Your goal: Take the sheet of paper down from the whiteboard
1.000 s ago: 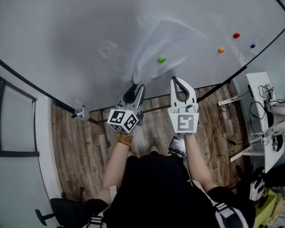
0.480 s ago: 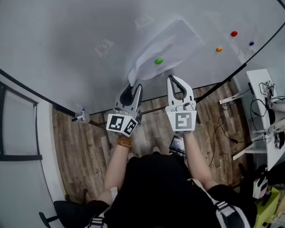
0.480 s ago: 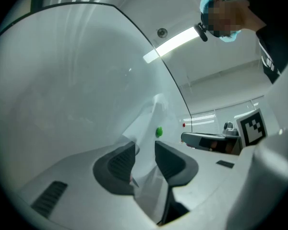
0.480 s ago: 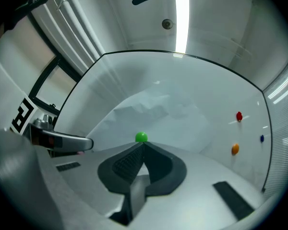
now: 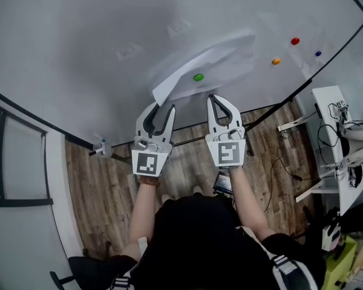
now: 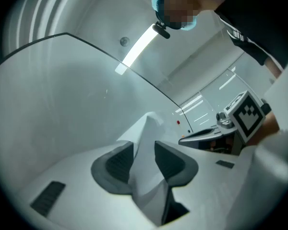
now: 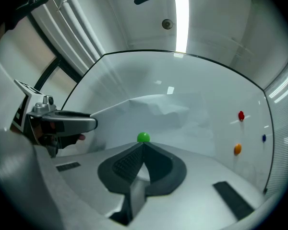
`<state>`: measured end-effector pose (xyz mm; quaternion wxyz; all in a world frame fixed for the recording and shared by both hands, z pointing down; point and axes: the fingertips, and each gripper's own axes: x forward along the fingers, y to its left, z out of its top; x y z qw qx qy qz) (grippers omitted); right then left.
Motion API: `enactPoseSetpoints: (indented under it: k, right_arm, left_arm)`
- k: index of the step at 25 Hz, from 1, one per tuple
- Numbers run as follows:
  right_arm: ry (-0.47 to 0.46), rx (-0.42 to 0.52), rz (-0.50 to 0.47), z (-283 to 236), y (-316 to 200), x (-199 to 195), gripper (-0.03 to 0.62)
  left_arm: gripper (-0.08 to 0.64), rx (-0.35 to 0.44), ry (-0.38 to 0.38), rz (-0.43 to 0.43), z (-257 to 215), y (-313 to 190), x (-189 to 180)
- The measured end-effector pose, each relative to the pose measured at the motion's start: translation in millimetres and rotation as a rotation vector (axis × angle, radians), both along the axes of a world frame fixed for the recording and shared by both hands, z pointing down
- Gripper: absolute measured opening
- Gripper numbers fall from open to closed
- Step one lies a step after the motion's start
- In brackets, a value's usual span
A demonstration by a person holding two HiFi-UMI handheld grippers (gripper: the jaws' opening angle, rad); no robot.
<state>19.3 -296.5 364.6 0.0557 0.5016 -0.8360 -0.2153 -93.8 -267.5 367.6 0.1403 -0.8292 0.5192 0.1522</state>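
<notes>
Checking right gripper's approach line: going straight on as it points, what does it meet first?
Probably the round green magnet pinning the white sheet of paper to the whiteboard: it sits just past the tip of the shut right gripper, gap unclear.

I see a white sheet of paper point(image 5: 221, 56) on the whiteboard point(image 5: 78, 41), close to its lower edge and right of the middle. It is creased and bulges away from the board. A green magnet point(image 5: 198, 77) sits on it near its lower edge. Its lower left corner is peeled off the board and pinched between the jaws of the left hand-held gripper point(image 5: 163, 109).
</notes>
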Motion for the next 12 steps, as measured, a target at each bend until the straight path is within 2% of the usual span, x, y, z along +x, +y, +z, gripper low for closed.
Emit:
enactPoseSetpoints:
  k: [2,4,9,12]
  right_arm:
    - [-0.011,-0.001,-0.001,0.1,0.4,-0.9,0.0]
    - [-0.019,-0.001,0.0,-0.6,0.1,0.5,0.0]
    - [-0.025,-0.004,0.007,0.0,-0.7,1.7,-0.002]
    - [-0.028,0.001,0.004,-2.0,-0.8,2.1,0.0]
  left_arm:
    - [0.145,-0.01,0.014,-0.003,-1.9,-5.1,-7.2]
    - [0.152,0.014,0.014,0.008,-6.7,-9.3,-10.9]
    - [0.153,0.075,-0.001,0.086,-25.6,-5.8,-6.0]
    - [0.121,0.04,-0.048,0.064,-25.8,-9.9,-2.3]
